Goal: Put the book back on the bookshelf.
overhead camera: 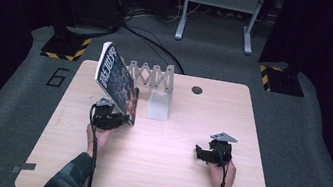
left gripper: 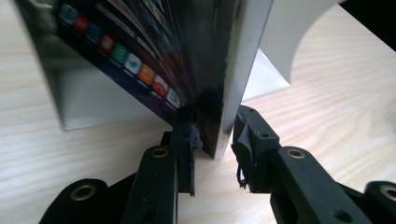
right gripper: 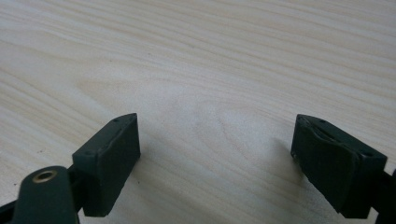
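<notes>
Item: book (overhead camera: 116,81), glossy dark cover with coloured icons, held tilted above the left half of the tabletop (overhead camera: 167,174), its upper end leaning toward the far left corner.

Holder: left gripper (overhead camera: 109,115), clenched on the book's lower corner; in the left gripper view (left gripper: 212,140) both jaws press the closed pages near the spine, probably so the volume stays shut and can be steered edge-first.

Destination, by judgement: white expanding rack (overhead camera: 152,76) near the far edge, centre-left, with a white bookend (overhead camera: 159,103) standing just in front of it. The book hangs just beside both, not yet seated.

Idle: right gripper (overhead camera: 210,151), resting near the right edge, released; its jaws stand wide apart over bare wood (right gripper: 215,140), kept clear of the working side.
</notes>
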Demonstrator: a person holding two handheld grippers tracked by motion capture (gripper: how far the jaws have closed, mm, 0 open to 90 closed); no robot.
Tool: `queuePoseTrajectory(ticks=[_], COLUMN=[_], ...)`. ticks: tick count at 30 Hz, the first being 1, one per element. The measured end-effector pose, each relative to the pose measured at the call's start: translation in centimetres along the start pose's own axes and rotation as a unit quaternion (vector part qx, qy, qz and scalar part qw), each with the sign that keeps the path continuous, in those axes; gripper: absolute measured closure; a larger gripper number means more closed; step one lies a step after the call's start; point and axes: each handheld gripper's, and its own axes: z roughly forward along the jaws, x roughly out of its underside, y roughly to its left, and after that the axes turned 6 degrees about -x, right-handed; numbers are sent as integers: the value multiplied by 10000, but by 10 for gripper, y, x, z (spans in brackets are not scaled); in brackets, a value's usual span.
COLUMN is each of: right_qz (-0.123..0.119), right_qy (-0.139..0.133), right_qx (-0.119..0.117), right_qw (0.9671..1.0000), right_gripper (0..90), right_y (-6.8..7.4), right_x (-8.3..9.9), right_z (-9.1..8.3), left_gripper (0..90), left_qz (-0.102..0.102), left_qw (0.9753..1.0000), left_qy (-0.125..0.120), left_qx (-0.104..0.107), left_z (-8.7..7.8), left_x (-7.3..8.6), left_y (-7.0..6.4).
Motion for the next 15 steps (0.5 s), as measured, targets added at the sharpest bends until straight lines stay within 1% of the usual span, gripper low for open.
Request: queuePoseTrajectory(ticks=[1,2,3,4,5,6,7,10,11,13,14,15], right_qz=[-2,-1,0,-4,-1,-2,-2,0,-1,-4,1,-2], right_qy=[-1,0,-1,0,-1,-1,0,-1,-3,-1,-1,-1], right_qx=[-1,-1,0,-2,-3,-3,-2,-4,-5,-5,-4,-5], right_qw=[10000,10000,10000,10000,10000,10000,10000,10000,10000,10000,10000,10000], right_gripper=[150,150,150,150,150,150,150,150,150,150,150,150], right_y=[0,0,0,0,0,0,0,0,0,0,0,0], right_x=[0,0,0,0,0,0,0,0,0,0,0,0], right_z=[0,0,0,0,0,0,0,0,0,0,0,0], left_gripper=[700,697,696,693,687,682,676,636,617,571,532,467], left_qz=[-109,-143,-153,-45,-157,-96,74,136,136,212,254,282], left_qw=[9999,9999,9999,10000,9999,9999,9999,9996,9992,9988,9980,9977], left_qy=[50,18,66,40,-15,-72,-25,-134,-212,-218,-266,-251], left_qx=[44,17,-1,-24,-44,-102,-124,-212,-297,-378,-506,-571], left_z=[3,5,5,5,5,5,3,0,-1,-5,-6,-9], left_x=[1,3,3,4,5,6,6,6,6,5,5,5], left_y=[-2,-2,-3,-1,-3,-3,-2,-5,-6,-8,-10,-11])
